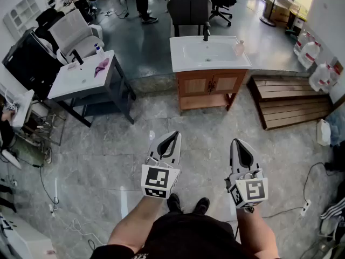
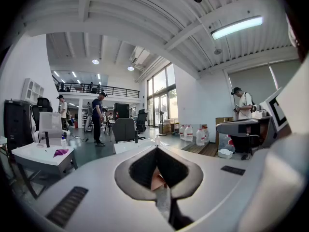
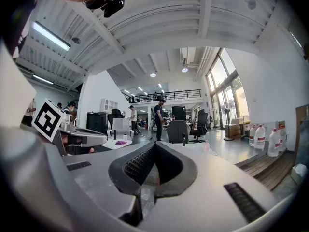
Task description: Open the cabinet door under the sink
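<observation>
Head view. Left gripper (image 1: 174, 135) and right gripper (image 1: 237, 143) are held side by side above the stone floor (image 1: 97, 161), each clenched on nothing, jaws pressed together. At twelve o'clock, well apart from both, stands the white sink (image 1: 209, 53) on its wooden cabinet (image 1: 211, 84), doors closed. At two o'clock lies a wooden pallet (image 1: 288, 101). At ten o'clock is a second sink (image 1: 81, 75) on a dark stand.

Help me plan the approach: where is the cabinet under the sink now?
In the head view the wooden cabinet stands upper centre, directly beneath the white sink, with the wooden pallets on the floor just to its right.
</observation>
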`<state>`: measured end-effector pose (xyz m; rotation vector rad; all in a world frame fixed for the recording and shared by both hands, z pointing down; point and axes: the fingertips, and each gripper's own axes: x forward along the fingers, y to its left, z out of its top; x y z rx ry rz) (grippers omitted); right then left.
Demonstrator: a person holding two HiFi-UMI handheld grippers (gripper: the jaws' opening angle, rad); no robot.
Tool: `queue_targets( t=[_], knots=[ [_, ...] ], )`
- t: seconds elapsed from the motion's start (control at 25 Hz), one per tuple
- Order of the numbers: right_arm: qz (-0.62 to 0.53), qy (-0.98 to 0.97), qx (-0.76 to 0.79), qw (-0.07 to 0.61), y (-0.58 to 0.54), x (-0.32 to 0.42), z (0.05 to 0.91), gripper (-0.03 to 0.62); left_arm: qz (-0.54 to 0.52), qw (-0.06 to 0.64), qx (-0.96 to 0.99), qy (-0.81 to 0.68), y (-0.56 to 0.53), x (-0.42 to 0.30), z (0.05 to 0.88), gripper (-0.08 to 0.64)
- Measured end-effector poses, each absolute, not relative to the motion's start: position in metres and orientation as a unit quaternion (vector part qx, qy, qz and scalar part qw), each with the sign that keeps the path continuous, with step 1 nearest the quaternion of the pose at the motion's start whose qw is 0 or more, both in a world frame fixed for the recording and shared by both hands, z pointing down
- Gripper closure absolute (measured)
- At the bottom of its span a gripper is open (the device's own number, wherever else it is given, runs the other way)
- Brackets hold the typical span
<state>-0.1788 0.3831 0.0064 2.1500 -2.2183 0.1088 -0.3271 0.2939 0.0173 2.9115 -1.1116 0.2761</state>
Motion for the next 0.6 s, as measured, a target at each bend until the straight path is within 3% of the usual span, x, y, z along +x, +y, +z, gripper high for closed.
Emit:
queue_targets(
  t=[0.6],
  knots=[
    [0.06, -0.706, 0.705, 0.033, 0.428, -0.137, 0.028, 0.58, 0.096, 0.011, 0.937, -0.334, 0.325, -0.288, 0.027, 0.548]
  ],
)
